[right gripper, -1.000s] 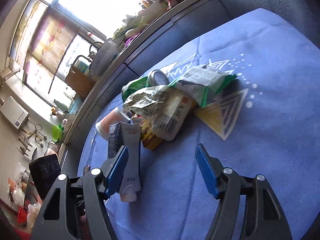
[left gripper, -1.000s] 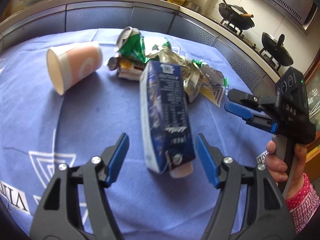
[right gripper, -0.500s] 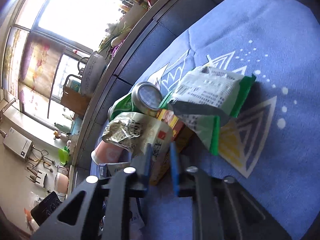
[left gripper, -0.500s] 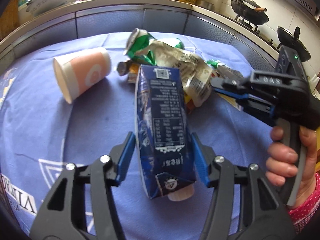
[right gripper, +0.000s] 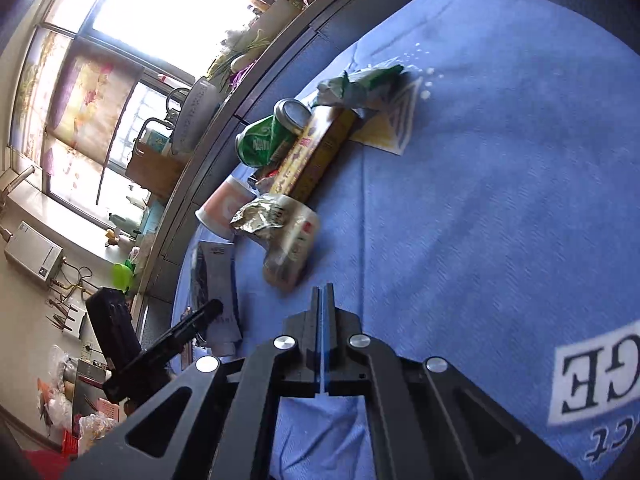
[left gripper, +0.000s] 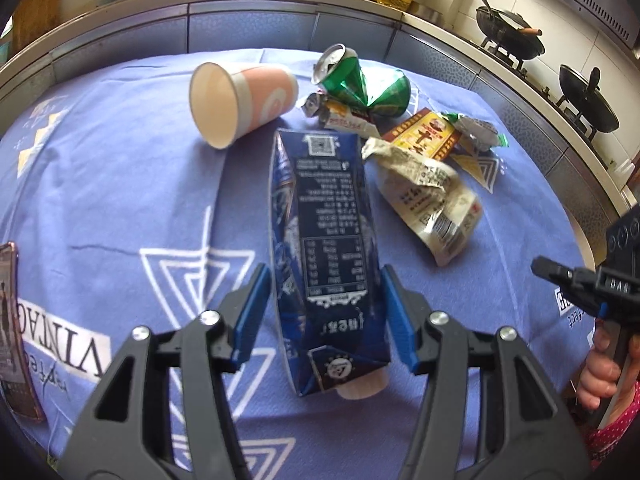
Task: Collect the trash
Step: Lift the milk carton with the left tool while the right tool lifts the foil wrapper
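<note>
2 wrist cams, close, angled down; both see carton (left gripper: 324, 240).

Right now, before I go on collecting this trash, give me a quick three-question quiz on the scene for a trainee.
1. True or false: the paper cup stands upright on the cloth.
2. What is the left gripper clamped on? A: the green can. B: the dark blue carton. C: the paper cup.
3. Fill in: the jaws of the right gripper are ____, with nothing between them.

Key:
1. False: the cup lies on its side, with its mouth showing in the left wrist view.
2. B: the carton sits between the two blue pads.
3. Shut.
</note>
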Demonstrator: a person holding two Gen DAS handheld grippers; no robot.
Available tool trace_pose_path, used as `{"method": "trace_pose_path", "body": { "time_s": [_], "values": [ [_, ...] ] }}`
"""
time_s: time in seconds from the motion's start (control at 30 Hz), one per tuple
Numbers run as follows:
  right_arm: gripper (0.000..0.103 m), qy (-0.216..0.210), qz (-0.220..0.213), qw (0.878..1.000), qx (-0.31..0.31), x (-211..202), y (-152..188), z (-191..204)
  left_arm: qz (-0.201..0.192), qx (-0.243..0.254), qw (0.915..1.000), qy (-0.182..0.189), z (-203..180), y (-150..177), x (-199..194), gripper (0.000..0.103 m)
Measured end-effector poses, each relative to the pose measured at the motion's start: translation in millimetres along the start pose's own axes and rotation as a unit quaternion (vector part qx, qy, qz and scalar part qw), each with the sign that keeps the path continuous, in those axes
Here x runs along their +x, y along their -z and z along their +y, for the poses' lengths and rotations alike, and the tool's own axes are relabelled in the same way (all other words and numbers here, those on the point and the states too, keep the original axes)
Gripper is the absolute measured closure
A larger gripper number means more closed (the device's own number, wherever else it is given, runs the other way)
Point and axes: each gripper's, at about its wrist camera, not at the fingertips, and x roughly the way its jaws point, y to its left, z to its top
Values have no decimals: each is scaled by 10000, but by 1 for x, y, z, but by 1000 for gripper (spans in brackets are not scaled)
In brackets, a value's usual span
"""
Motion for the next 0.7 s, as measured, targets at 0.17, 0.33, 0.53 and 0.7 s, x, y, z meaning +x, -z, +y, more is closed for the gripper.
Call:
{"method": "trace_pose_path", "body": {
  "time_s": [0.17,0.33,0.53,0.7],
  "values": [
    [95,211,-111,9988,-418,9,-16,12,-15,-43,10000,-53,-2,-3,0,48],
    [15,124,-394,9953,-871,27,-35,44,-50,-48,9998,-162,-4,-4,-2,42],
    [15,165,-53,9921,-1245,59,-46,65,-81,63,9994,-324,-6,-5,-1,42],
    [26,140,235,9922,-1219,92,-52,69,-91,65,9993,-366,-7,-7,3,42]
  ]
}}
